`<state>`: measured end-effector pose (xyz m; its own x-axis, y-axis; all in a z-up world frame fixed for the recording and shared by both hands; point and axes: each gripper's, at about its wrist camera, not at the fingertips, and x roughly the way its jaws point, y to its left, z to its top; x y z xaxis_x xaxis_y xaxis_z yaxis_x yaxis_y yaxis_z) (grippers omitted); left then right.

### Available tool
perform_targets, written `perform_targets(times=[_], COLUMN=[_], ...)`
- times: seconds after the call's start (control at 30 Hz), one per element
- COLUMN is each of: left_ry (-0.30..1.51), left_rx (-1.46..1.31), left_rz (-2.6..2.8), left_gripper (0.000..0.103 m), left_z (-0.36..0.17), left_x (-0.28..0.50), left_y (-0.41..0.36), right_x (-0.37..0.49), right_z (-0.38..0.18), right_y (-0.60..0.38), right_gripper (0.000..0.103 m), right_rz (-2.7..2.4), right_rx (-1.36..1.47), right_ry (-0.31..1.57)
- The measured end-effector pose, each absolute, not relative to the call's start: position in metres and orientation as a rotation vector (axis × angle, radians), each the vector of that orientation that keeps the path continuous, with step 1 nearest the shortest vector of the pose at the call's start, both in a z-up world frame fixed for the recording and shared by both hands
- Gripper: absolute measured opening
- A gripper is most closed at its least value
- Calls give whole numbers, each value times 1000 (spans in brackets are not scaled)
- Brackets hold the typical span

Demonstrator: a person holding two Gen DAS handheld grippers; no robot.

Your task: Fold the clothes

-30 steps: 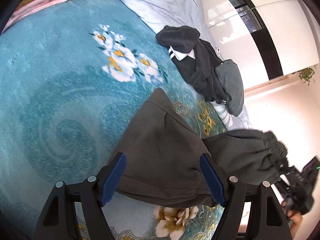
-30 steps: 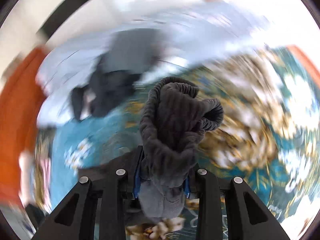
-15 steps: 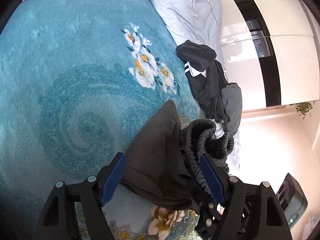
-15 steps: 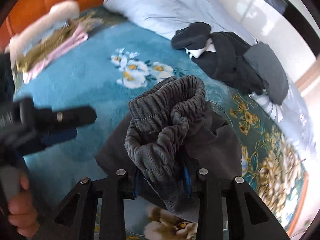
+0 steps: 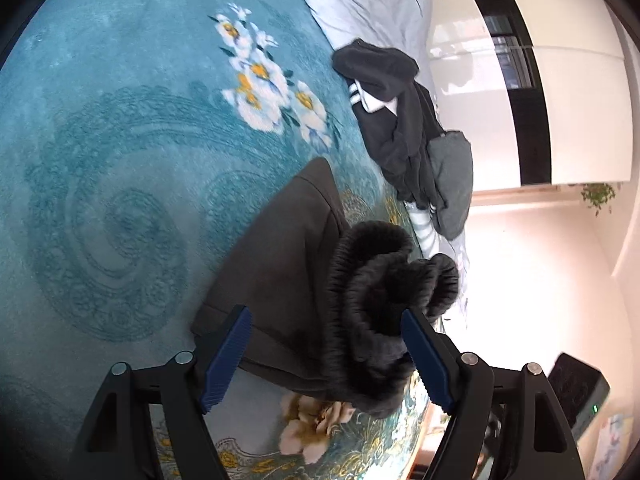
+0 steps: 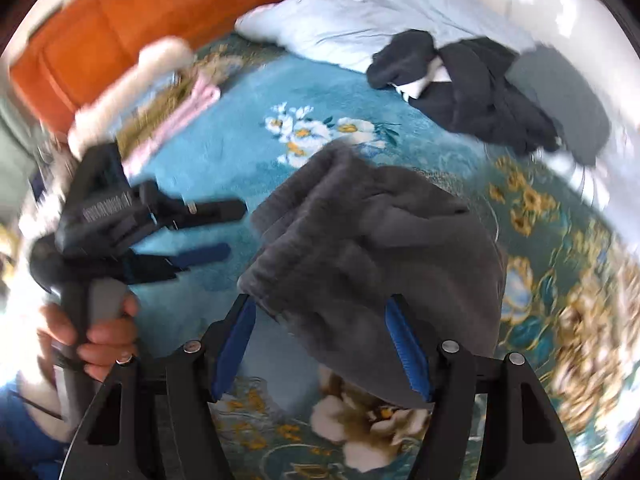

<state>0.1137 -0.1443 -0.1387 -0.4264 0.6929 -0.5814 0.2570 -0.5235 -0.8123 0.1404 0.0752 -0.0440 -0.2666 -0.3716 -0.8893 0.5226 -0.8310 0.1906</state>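
Spread over the bed is a teal blanket (image 5: pixel 120 152) patterned with white and gold flowers, and on it a dark grey garment (image 5: pixel 288 264) is laid, folded over itself, with its gathered elastic waistband (image 5: pixel 380 288) bunched on top at the near right. No containers are to be seen. The left gripper (image 5: pixel 326 356) is held just over the near edge of the garment, its blue-padded fingers (image 5: pixel 226 356) spread wide to either side of the cloth and nothing gripped. The right gripper (image 6: pixel 320 348) is being opened, its fingers (image 6: pixel 406 348) parted around the near edge of the same garment (image 6: pixel 372 248), which is seen between them but is not pinched. In the right wrist view, the left gripper (image 6: pixel 208 232) is seen at the left, held by a hand (image 6: pixel 96 332). Farther off, to the right, a heap of black and grey clothes (image 5: pixel 408 136) is piled against a pale blue pillow (image 5: pixel 368 4). A folded pink cloth (image 6: pixel 176 120) is seen at the far left, before an orange headboard (image 6: pixel 132 28). Nothing is set between the grippers and the garment.
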Motion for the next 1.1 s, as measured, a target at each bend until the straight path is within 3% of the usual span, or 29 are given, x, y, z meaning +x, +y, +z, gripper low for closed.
perform_targets(times=[0.27,0.4,0.5,0.6,0.7,0.9,0.93,0.97,1.0,1.1], left_ry=[-1361,-1472,-1357,-1125,-978,-1023,-1021,-1018,-1017,-1037], left_rx=[-1380,-1334,-1352,-1380,-1529,-1519,-1518,-1519,-1528,-1480], left_rz=[2057,1998,1929,1981,2024,1995,1997,2000,2003,1991], left_gripper=[83,84,84,89,89,87,85,69,62,46], left_z=[-131,-135,-129,-116,-126,-135,-137,-138,-140,-140], left_x=[114,116,110,107,103,94,94,95,95,100], left_y=[-146,-156,-134,-107,-91,-87,-87,-87,-88,-93], right_x=[111,106,101,97,95,95,95,95,94,93], right_z=[-72,-76,-78,-81,-85,-94,-94,-94,-94,-91], right_y=[127,142,152,164,172,176,176,175,175,175], right_gripper=[69,69,69,69,69,69,69,69,69,69], right_rz=[-2173,-2199,-2223,-2246,-2258,-2242,-2242,-2242,-2243,-2249], right_rx=[1629,1642,1646,1651,1669,1720,1721,1721,1720,1715], right_ry=[-207,-284,-331,-382,-412,-446,-443,-441,-438,-436])
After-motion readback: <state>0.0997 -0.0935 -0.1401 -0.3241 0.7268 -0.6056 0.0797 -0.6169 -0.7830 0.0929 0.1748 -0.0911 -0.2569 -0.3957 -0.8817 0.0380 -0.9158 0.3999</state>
